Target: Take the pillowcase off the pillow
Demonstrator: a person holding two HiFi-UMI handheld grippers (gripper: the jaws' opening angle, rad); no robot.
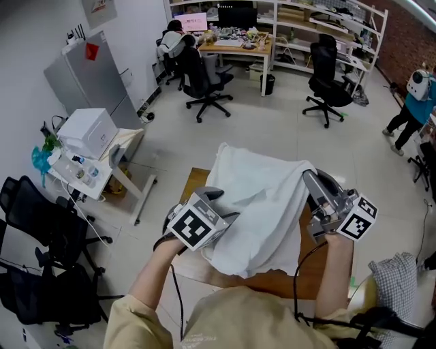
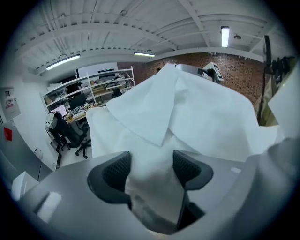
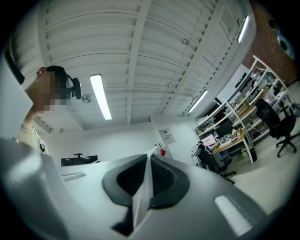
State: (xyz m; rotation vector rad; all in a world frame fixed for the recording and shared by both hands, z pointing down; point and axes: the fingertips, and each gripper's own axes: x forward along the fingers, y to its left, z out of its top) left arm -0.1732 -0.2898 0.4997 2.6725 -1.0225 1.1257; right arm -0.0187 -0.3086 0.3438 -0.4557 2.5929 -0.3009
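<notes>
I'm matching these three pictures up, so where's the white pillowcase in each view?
Head view: white pillowcase draped at centre.
Left gripper view: it fills centre and right, bunched between the jaws.
Right gripper view: a thin fold pinched between shut jaws, bottom centre.
Shared landmark: white shelving rack, top right, left, then right.

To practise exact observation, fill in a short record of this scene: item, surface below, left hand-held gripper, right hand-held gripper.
item: white pillowcase, held up and draped
surface below: wooden table
left hand-held gripper: jaws partly apart, pinching a thick bunch of the pillowcase
right hand-held gripper: shut on a thin fold of the pillowcase
</notes>
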